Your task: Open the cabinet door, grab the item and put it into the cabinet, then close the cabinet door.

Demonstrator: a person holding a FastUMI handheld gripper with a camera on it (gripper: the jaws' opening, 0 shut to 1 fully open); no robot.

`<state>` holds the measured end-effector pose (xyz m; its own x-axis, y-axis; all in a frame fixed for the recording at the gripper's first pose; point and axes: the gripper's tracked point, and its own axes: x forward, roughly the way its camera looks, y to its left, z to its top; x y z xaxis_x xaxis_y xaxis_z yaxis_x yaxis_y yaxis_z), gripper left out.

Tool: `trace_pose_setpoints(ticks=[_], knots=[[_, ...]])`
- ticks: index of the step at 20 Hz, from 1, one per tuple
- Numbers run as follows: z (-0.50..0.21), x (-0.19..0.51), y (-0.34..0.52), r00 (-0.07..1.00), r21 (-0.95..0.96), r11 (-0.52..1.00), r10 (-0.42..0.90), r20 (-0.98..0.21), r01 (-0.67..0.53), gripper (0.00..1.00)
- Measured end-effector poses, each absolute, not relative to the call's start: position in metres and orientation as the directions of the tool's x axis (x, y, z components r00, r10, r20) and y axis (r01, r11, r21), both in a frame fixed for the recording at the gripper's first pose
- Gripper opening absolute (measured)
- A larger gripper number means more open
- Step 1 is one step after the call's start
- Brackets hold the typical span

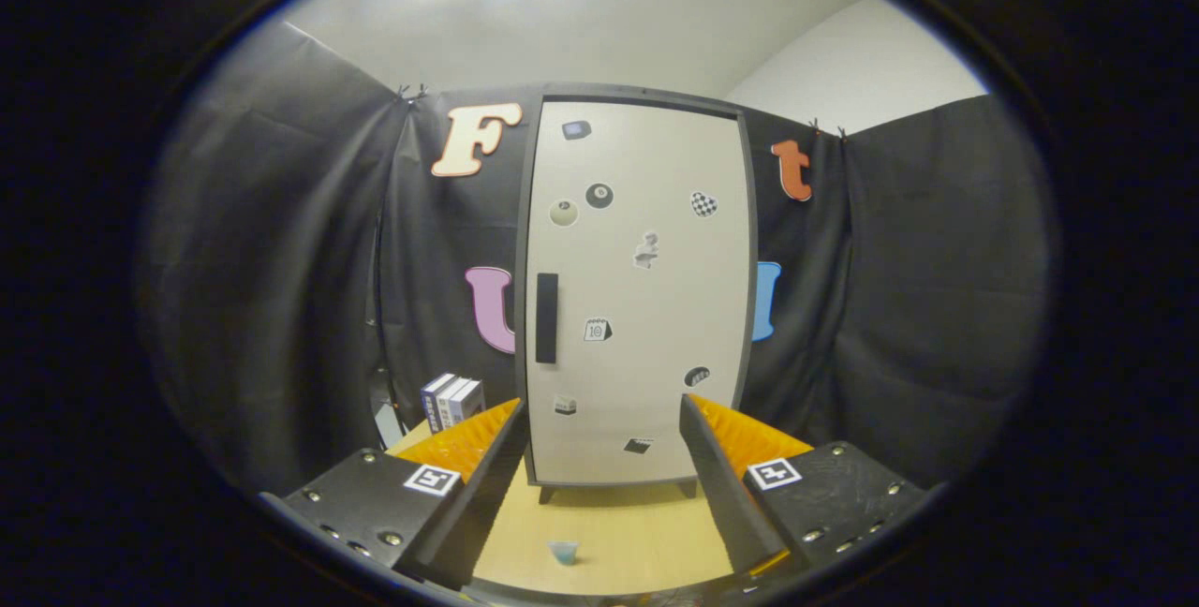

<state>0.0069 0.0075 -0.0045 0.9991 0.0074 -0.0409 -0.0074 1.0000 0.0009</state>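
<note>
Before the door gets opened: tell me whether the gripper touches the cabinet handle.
Apart. In the gripper view the open gripper hangs over the table, and the handle on the closed cabinet door sits well beyond its fingers.

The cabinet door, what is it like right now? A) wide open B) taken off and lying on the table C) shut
C: the cabinet door sits flat and closed in its dark frame, with its handle untouched, while the open gripper is apart from it and holds nothing between its fingers.
</note>
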Motion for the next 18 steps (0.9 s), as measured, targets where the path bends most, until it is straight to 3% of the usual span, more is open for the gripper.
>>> trace_pose_setpoints(ticks=[18], knots=[[-0.007, 0.063, 0.016, 0.998, 0.005, 0.999, 0.034, -0.051, -0.033, 0.96]])
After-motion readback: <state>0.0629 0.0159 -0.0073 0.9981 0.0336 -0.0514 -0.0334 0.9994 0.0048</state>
